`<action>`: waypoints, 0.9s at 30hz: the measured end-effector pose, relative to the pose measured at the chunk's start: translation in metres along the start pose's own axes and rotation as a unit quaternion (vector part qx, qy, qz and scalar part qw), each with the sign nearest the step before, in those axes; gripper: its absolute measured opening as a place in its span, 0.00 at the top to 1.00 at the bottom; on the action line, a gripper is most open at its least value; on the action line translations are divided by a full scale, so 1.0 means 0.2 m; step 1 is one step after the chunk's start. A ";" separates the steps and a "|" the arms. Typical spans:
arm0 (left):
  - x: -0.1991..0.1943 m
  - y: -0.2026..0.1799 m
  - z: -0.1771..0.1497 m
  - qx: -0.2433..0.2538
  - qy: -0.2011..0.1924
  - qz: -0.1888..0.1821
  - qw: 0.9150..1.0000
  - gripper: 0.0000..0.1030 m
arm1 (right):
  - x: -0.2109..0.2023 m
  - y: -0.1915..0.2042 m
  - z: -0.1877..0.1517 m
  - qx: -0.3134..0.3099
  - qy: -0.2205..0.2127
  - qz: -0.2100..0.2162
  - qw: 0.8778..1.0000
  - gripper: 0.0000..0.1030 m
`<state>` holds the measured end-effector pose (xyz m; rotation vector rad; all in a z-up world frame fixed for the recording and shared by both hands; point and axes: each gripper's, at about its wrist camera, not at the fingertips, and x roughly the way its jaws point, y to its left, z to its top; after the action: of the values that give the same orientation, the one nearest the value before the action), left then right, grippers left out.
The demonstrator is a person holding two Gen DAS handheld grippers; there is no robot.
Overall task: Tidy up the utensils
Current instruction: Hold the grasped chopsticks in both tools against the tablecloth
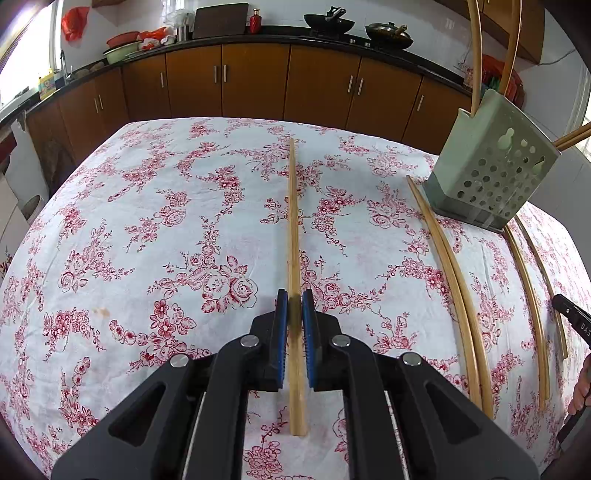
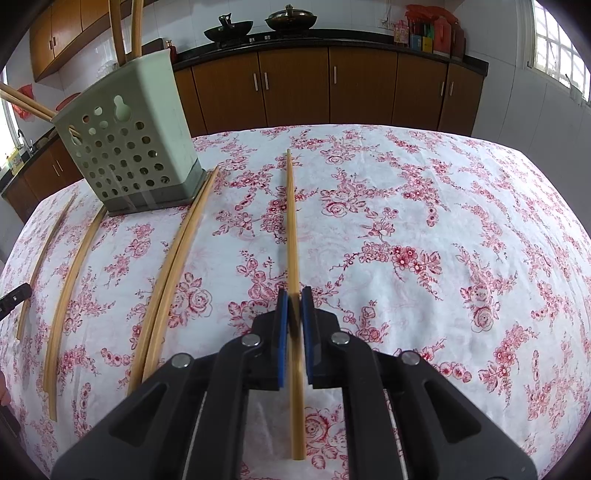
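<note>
The left gripper (image 1: 294,306) is pinching one bamboo chopstick (image 1: 293,221) between its blue pads (image 1: 282,332); the stick is running up the centre of the left wrist view, its far end reaching toward the upper middle of the floral tablecloth (image 1: 147,221). The right gripper (image 2: 294,306) is likewise pressing its blue pads (image 2: 282,332) onto a single chopstick (image 2: 291,221), which is lying along the centre of the right wrist view.

Between those two, four more chopsticks are lying loose on the cloth. In the left wrist view, a touching pair (image 1: 458,280) is curving down the right of the frame, and two separate sticks (image 1: 532,302) are lying further right, near the edge. In the right wrist view the same pair (image 2: 173,266) is sitting left of centre and the two single sticks (image 2: 70,280) are lying at the far left.

One pale green perforated utensil holder (image 1: 495,162) is standing in the upper right of the left view, and in the upper left of the right view (image 2: 129,147). At least four chopsticks are poking out of it: two rising upright (image 2: 125,29) and two leaning out sideways (image 2: 26,101).

On the tip of the other gripper, at the right edge of the left view, white letters "DAS" (image 1: 583,326) are showing; the rest is cut off. Two dark woks (image 2: 258,24) are sitting on the counter in the upper centre.
</note>
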<state>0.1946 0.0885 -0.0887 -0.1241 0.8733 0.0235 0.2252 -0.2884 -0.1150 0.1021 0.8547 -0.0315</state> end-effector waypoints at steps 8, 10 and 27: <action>0.00 0.00 0.00 -0.002 0.000 -0.003 1.000 0.91 | 0.00 0.00 0.00 -0.001 0.001 0.000 1.000 0.91; 0.00 0.00 0.00 -0.002 0.000 -0.003 1.000 0.91 | 0.00 0.00 0.00 -0.002 0.001 0.000 1.000 0.90; -0.01 0.01 0.00 -0.012 -0.001 -0.010 1.000 0.91 | 0.00 0.01 0.00 -0.003 0.001 0.000 1.000 0.89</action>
<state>0.1928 0.0897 -0.0871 -0.1545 0.8701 0.0148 0.2259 -0.2873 -0.1145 0.0965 0.8568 -0.0289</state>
